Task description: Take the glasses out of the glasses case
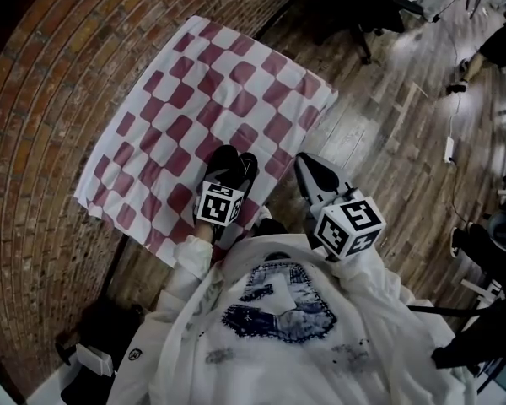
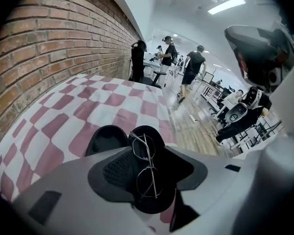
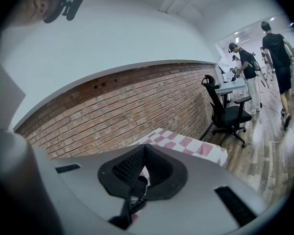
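**Head view.** A red-and-white checked cloth (image 1: pixel 194 83) lies over a table set against a brick wall (image 1: pixel 34 99). The left gripper (image 1: pixel 232 171) hangs over the near edge of the cloth, pointing steeply down. Its dark jaws cover whatever lies below them, so the case cannot be told apart from the gripper here. The right gripper (image 1: pixel 310 169) sits just beside it, off the cloth's near corner and over the wooden floor (image 1: pixel 388 116). Its black tip looks pinched to a point. The person's white top (image 1: pixel 261 336) fills the bottom of the frame and hides both hands.

**Left gripper view.** The left gripper (image 2: pixel 151 153) has its jaws apart. An open black glasses case (image 2: pixel 108 138) lies on the cloth (image 2: pixel 88 111) straight below them, partly cut off by the jaw bodies. The wire-rimmed glasses (image 2: pixel 147 180) lie in the case, lengthwise in the gap between the pads. Neither pad can be seen pressing on the frame. A grey and black device (image 2: pixel 255 53) at the upper right is cropped, and what it is cannot be made out.

**Right gripper view.** The jaws of the right gripper (image 3: pixel 142 153) meet at their tips. A small dark piece (image 3: pixel 134 187) sits in the slit behind them, too shadowed to identify. A corner of the cloth (image 3: pixel 186 143) and an office chair (image 3: pixel 225 111) show beyond.
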### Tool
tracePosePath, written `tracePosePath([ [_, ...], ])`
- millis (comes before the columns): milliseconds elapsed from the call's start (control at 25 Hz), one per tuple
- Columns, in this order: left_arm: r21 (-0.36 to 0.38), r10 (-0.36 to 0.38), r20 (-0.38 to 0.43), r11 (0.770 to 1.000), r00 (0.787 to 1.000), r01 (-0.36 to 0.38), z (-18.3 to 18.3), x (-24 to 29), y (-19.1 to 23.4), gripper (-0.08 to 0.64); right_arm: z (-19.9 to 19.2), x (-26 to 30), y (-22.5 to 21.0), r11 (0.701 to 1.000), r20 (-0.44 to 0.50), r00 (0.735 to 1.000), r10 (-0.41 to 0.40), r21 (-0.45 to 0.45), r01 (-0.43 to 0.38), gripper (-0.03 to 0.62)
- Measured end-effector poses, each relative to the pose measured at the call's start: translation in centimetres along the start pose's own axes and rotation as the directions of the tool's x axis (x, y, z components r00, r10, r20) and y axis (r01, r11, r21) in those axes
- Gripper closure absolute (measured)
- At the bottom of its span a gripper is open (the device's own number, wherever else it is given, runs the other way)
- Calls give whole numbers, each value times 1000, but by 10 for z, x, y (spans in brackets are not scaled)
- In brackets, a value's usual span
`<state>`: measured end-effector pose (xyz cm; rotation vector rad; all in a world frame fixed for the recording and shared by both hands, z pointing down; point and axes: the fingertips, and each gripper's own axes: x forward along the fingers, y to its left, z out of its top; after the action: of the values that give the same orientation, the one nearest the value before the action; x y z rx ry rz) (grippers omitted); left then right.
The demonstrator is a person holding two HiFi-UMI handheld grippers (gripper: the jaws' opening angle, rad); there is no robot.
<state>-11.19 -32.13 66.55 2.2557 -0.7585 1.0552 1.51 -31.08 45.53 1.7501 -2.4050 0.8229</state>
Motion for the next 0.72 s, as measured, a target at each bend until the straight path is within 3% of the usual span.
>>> tracePosePath([
  [720, 13, -19, -115, 1000, 993, 20, -18, 37, 3, 388, 3, -6, -21, 998, 5, 998, -65, 21, 65, 578],
])
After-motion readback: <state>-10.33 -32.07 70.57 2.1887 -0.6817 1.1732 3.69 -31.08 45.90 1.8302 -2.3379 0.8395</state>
